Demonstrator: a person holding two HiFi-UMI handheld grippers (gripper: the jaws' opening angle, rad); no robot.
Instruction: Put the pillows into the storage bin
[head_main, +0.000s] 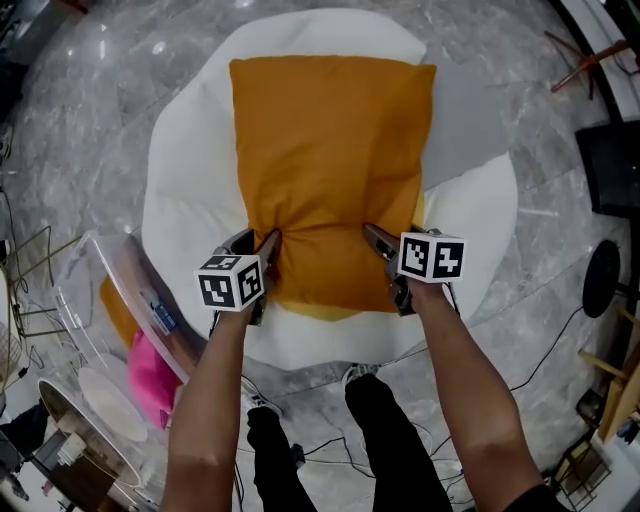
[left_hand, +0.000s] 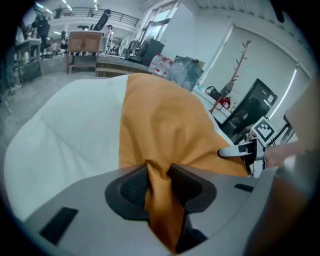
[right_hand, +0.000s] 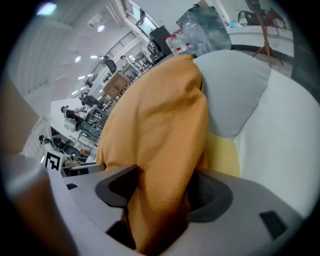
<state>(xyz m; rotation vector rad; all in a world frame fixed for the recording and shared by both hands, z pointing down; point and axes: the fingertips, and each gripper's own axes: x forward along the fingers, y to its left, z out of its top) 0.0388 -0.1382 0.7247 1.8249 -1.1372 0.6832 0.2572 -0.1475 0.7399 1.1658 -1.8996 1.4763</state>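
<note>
An orange pillow (head_main: 330, 170) lies on top of a white beanbag-like cushion (head_main: 190, 190). My left gripper (head_main: 268, 250) is shut on the pillow's near left edge; the left gripper view shows a pinched fold of orange pillow (left_hand: 160, 200) between the pads. My right gripper (head_main: 378, 243) is shut on the near right edge, a thick bunch of orange pillow (right_hand: 160, 200) filling its jaws. A yellow pillow (right_hand: 222, 155) peeks out underneath, and a grey pillow (head_main: 465, 120) lies at the right. The clear storage bin (head_main: 120, 330) stands at the lower left.
Inside the storage bin lie a pink pillow (head_main: 150, 375) and an orange one (head_main: 118, 310). Cables (head_main: 545, 350) run over the marble floor. A black stand base (head_main: 602, 280) and a dark monitor (head_main: 612, 165) sit at the right. The person's legs (head_main: 380, 430) stand close below.
</note>
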